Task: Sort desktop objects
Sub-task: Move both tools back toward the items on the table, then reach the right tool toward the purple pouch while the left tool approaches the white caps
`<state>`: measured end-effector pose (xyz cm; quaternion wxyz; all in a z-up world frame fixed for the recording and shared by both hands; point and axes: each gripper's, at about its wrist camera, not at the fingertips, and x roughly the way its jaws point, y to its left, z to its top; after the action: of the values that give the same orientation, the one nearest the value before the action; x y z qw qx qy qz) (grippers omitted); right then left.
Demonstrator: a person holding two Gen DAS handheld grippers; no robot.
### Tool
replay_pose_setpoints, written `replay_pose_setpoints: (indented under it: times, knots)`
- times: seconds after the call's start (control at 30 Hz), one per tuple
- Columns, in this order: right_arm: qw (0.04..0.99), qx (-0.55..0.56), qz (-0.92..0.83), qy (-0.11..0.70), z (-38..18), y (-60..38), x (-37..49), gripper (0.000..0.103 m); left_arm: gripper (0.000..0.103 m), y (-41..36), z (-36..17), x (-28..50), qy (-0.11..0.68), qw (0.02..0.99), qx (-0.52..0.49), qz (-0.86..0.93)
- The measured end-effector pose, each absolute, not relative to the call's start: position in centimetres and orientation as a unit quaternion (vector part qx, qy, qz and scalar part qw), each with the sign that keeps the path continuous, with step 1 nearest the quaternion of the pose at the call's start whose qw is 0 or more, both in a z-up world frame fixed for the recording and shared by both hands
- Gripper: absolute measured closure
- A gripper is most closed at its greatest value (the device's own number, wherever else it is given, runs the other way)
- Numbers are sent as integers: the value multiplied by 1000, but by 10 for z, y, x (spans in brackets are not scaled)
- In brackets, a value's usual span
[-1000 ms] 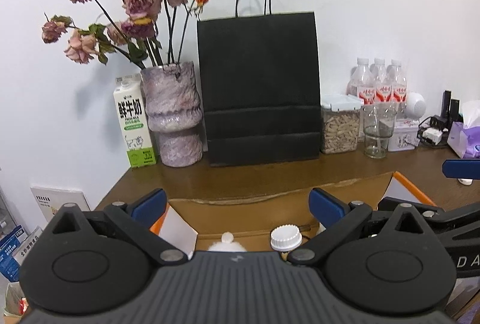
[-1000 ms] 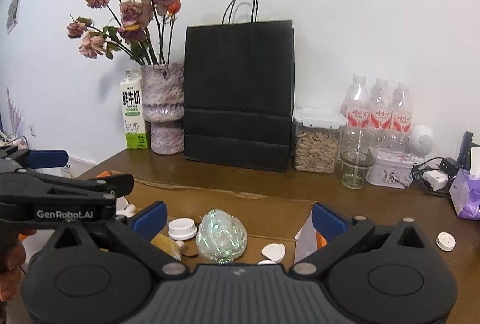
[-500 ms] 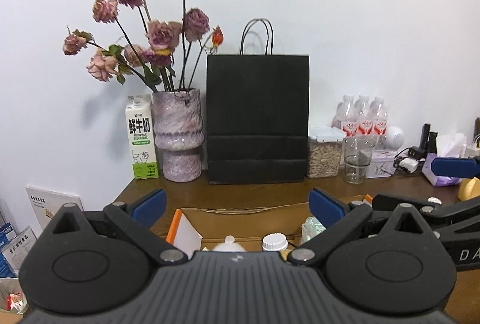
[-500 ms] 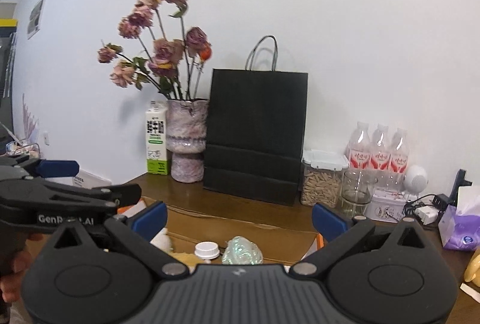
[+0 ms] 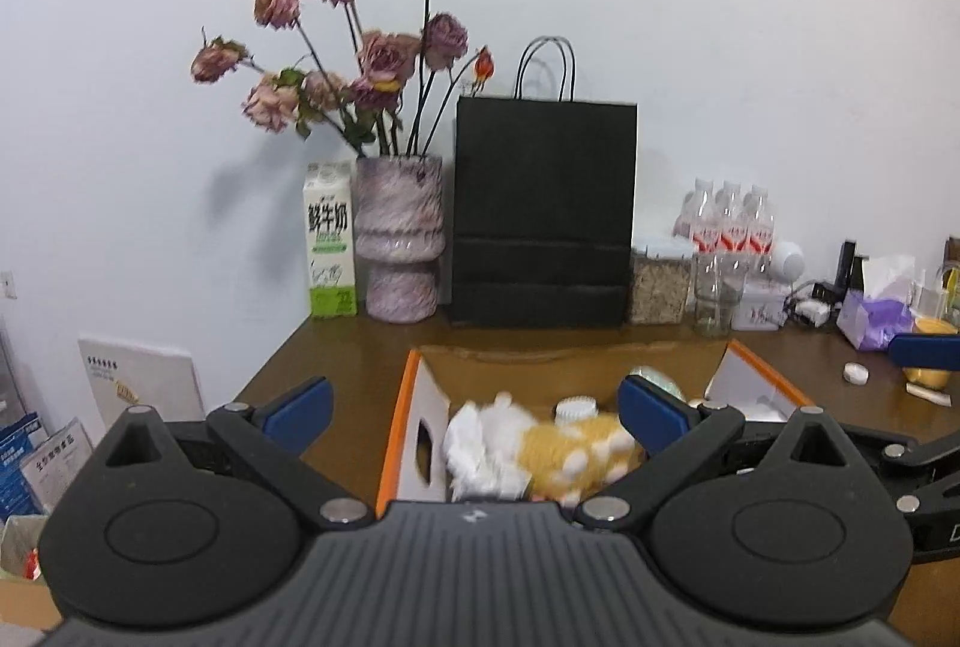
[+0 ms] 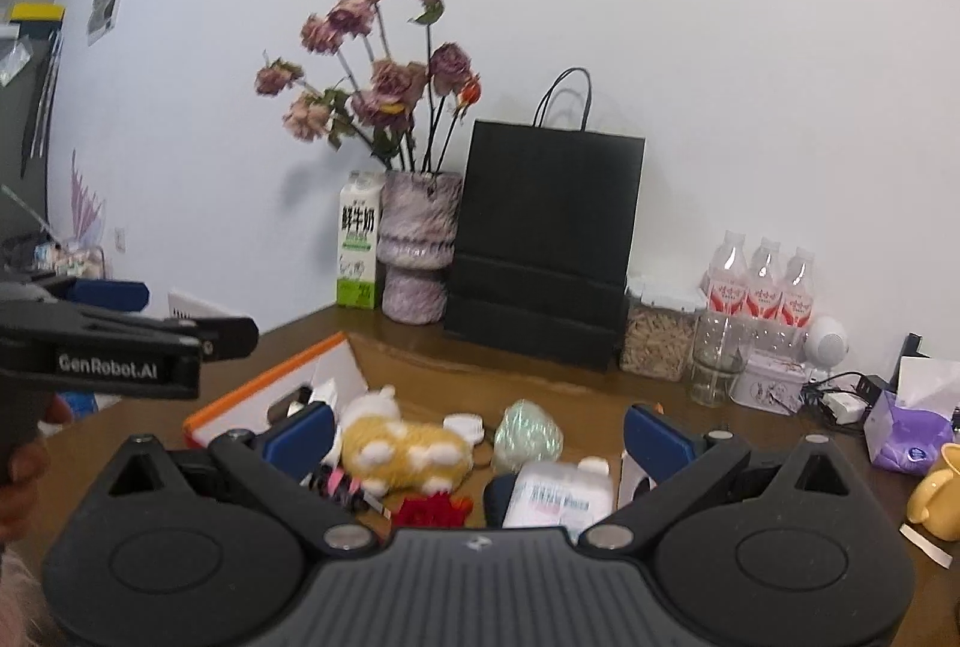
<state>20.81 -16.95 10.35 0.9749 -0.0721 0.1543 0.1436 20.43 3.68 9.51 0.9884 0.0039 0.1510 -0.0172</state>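
Step in hand: both grippers hang above the open cardboard box (image 5: 414, 407), nothing picked; this reads as choosing what to sort next.
Left gripper (image 5: 474, 413): jaws wide apart, empty, raised over the box's near edge.
Right gripper (image 6: 480, 434): jaws wide apart, empty, pointing over the box's contents.
Task's things: they lie loose inside the box, which sits on the brown wooden desk (image 5: 360, 347) in front of the black paper bag (image 5: 543, 215).
Plush toy (image 6: 405, 452): yellow with white spots, soft and fuzzy, lying on its side near the box's left wall (blurred in the left view).
Wrapped bundle (image 6: 527, 436): pale green, rounded, shiny crinkled film, just beside the toy.
White packet (image 6: 561, 497): flat, glossy, printed, nearest the right gripper.
Red piece (image 6: 429, 512): frilly, low in the box; what it is I cannot tell.
Next move calls for: lowering 1 gripper onto a single item, likely the plush, which should compress and hold easily; the film-wrapped bundle may slip.
Elsewhere: a small white cap (image 5: 855, 373) and a yellow mug (image 6: 936, 491) sit outside the box on the desk.
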Motion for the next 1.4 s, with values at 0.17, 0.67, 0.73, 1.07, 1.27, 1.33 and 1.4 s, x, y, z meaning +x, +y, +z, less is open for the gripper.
replay_pose_setpoints:
  times: [0.17, 0.67, 0.73, 1.07, 1.27, 1.33, 1.4]
  knots:
    - [971, -86, 143, 171, 89, -165, 191, 0, 0, 45, 79, 191, 168, 986, 13, -5]
    - [961, -57, 149, 227, 54, -171, 178, 0, 0, 64, 34, 168, 231, 973, 3, -1]
    - [961, -56, 156, 222, 56, -167, 180, 0, 0, 66, 34, 168, 233, 973, 2, 2]
    - [961, -49, 138, 236, 58, -146, 209, 3, 0, 69, 36, 174, 230, 973, 3, 2]
    - [957, -33, 110, 267, 48, -149, 218, 19, 0, 70, 34, 176, 233, 972, 0, -4]
    - [952, -21, 117, 282, 42, -152, 220, 27, 0, 69, 32, 178, 238, 971, -2, -6]
    - [947, -8, 126, 296, 37, -154, 222, 41, 0, 68, 31, 178, 240, 971, -2, -11]
